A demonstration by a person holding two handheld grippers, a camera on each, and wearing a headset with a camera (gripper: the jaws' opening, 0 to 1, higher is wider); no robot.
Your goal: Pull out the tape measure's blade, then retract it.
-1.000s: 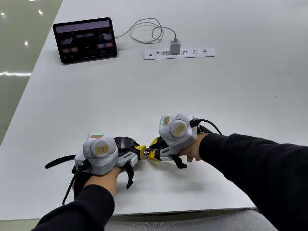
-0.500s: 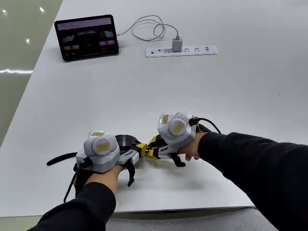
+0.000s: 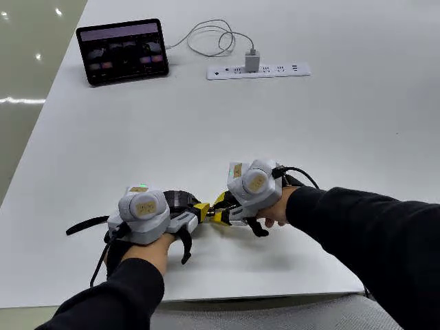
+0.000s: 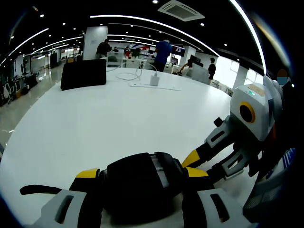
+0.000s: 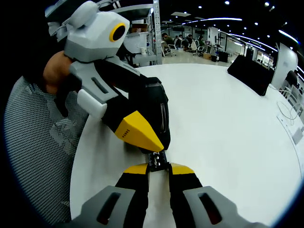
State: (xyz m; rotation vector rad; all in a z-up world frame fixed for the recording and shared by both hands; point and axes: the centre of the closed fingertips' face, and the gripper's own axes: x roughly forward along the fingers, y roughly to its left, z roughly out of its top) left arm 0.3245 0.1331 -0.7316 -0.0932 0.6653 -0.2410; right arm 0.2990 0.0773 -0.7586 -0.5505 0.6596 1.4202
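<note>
Nearest the person, at the front edge of the white table (image 3: 289, 124), the two grippers meet nose to nose. The left gripper (image 4: 142, 175) is clamped across the black tape measure (image 3: 177, 201), its yellow-tipped jaws pressing on either side of the round case, which rests on the table. The right gripper (image 5: 157, 168) is closed too. Its jaws stand almost together and pinch the small metal end hook (image 5: 156, 160) where it leaves the case. Hardly any blade shows between them, so the pull looks barely begun.

The case looks hard and rigid, compact and fairly solid for its size. It should bear a firm squeeze without giving, and a hold across the flat sides seems right. The curved, smooth shell could twist or slip if the pull runs off-line. The hook is the weak hold: thin, small, smooth metal that can slide out of the pads. The blade is probably springy steel under spring tension. It is best drawn straight out in line with its slot, with the case kept low and steady, then fed back slowly. If it is let go it may whip back and kink.

Farther back lie a white power strip (image 3: 258, 70) with a charger (image 3: 252, 62) and a looped cable (image 3: 206, 41). A dark tablet (image 3: 124, 50) stands at the far left, well apart from the work.
</note>
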